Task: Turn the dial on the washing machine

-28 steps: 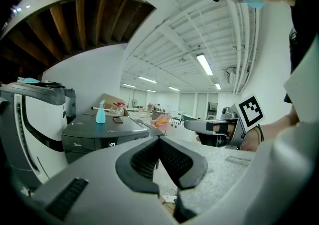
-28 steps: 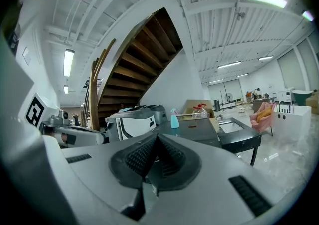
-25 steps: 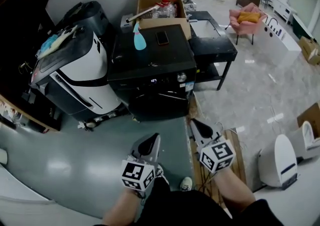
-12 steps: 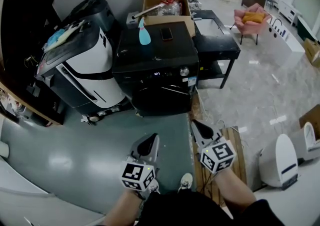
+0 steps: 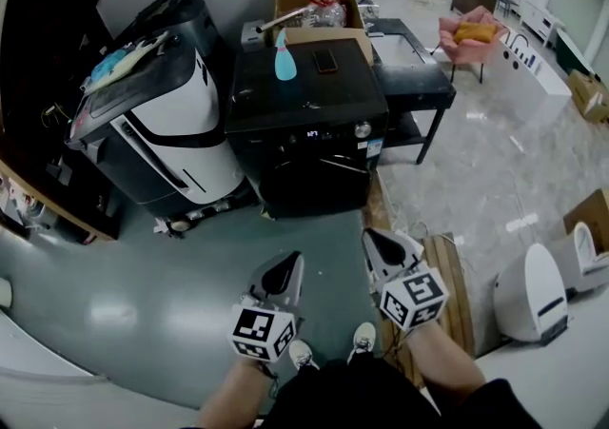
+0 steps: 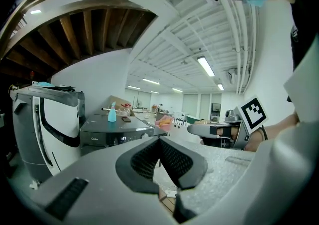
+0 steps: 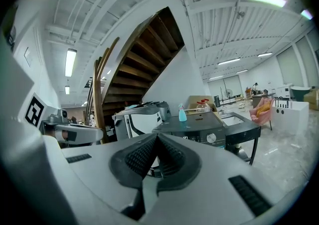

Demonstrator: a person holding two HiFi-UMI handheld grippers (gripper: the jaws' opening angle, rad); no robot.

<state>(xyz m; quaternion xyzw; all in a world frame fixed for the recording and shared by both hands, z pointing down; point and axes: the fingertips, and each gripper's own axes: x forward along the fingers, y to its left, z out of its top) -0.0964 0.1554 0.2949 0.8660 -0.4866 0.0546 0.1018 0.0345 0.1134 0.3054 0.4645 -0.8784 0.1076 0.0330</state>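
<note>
Standing well back from the black washing machine [image 5: 306,99], the person holds the left gripper [image 5: 284,263] and the right gripper [image 5: 372,238] side by side, low over the floor and pointed toward the machine's front. Each gripper's jaws are pressed together with nothing between them. The dial [image 5: 362,130] sits at the right end of the machine's front panel, beside a small lit display, far from both grippers. A wide stretch of glossy grey-green floor [image 5: 152,265] lies between the grippers and the machine's front. To the machine's left a large white and black appliance [image 5: 166,118] stands close against it, leaning outward. To the machine's right a low black table [image 5: 411,87] touches or nearly touches its side, and past that table pale marbled tile runs out toward a pink chair [image 5: 470,33]. A wooden slatted board [image 5: 451,289] lies on the floor in front of the machine's right corner, just beside the right gripper. On the machine's flat top stand a blue spray bottle [image 5: 284,64] and a dark phone [image 5: 325,60], both near the back edge. Behind the machine an open cardboard box [image 5: 328,35] holds clutter against the white wall.
</note>
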